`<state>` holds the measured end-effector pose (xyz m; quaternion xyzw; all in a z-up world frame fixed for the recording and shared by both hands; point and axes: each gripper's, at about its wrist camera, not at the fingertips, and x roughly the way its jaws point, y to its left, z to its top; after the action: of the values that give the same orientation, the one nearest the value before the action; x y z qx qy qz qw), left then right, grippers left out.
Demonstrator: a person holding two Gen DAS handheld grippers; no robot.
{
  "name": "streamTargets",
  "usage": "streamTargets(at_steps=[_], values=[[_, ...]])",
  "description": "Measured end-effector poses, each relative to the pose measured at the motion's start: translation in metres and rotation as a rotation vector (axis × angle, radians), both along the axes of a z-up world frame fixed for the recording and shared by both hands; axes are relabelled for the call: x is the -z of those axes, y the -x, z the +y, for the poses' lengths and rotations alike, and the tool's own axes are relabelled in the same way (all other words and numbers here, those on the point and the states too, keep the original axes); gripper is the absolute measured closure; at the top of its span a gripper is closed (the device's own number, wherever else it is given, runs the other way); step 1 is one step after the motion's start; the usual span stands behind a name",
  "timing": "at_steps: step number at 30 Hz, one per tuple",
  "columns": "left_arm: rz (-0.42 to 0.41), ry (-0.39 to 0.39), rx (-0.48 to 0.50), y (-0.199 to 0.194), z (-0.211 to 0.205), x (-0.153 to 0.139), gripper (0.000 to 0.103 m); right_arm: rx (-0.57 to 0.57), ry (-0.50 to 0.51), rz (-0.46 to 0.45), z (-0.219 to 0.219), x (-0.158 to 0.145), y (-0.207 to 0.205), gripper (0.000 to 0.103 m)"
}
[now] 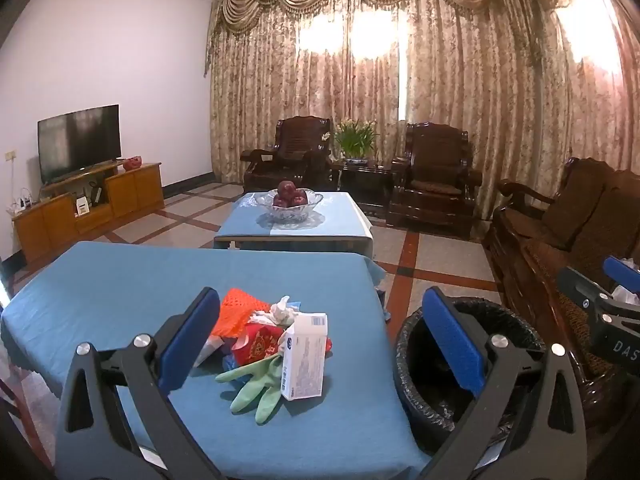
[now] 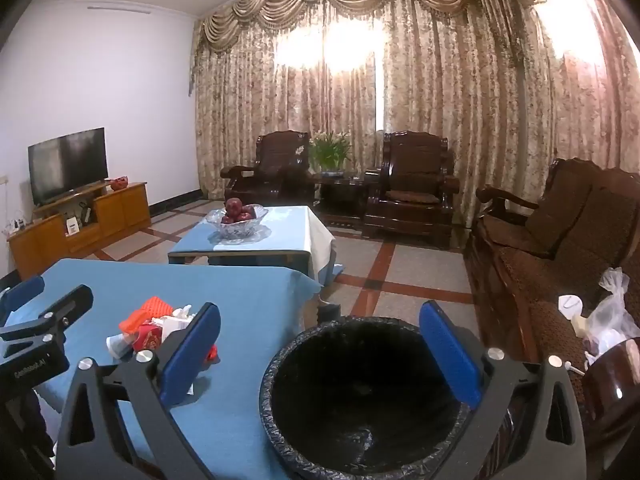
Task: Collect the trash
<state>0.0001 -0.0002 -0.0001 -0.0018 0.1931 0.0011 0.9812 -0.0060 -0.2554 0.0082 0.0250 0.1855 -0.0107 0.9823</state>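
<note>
Left wrist view: our left gripper (image 1: 320, 344), jaws wide, faces light trash; we'd pinch the stiff white box (image 1: 304, 356) across its 2 faces. Right gripper (image 2: 320, 356) gapes above the bin (image 2: 280, 364).

Bin (image 2: 360, 396) interior too dark to read; box (image 1: 305, 356) print illegible.

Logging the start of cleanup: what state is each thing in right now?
Left gripper: open, empty, aimed at the trash pile.
Right gripper: open, empty, over the bin.
Bin: lined with a black bag, looks empty.
Cardboard box: closed, on its edge.
Green glove: limp, flat on the table.
TV: off.
</note>
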Motion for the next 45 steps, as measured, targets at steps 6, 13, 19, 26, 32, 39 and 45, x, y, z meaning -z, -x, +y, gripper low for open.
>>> streamTargets(at_steps=[6, 13, 19, 26, 32, 39, 45], values=[[-0.003, 0.0, 0.0, 0.0004, 0.0005, -0.0002, 0.005, -0.002, -0.003, 0.005, 0.0003, 0.0, 0.0003, 0.006], [-0.001, -0.004, -0.001, 0.0001, 0.0002, -0.0001, 0.005, -0.001, -0.008, 0.01, -0.0007, 0.0005, -0.0006, 0.006], [0.001, 0.001, -0.002, 0.0008, 0.0027, -0.0007, 0.005, -0.002, -0.007, 0.01, 0.0002, 0.0008, -0.0003, 0.006], [-0.004, -0.007, 0.002, 0.0015, 0.0002, -0.0004, 0.005, -0.001, -0.008, 0.01, 0.0001, 0.0008, 0.0001, 0.006], [-0.002, -0.005, 0.001, 0.0002, 0.0006, -0.0002, 0.005, -0.001, -0.009, 0.01, 0.0001, 0.0009, 0.0001, 0.006], [0.001, -0.006, 0.0, 0.0, 0.0, 0.0, 0.005, -0.001, -0.008, 0.012, 0.0002, 0.0008, 0.0002, 0.006], [0.001, -0.005, 0.0, -0.0011, 0.0018, -0.0001, 0.005, -0.002, -0.009, 0.011, 0.0004, 0.0009, 0.0001, 0.006]])
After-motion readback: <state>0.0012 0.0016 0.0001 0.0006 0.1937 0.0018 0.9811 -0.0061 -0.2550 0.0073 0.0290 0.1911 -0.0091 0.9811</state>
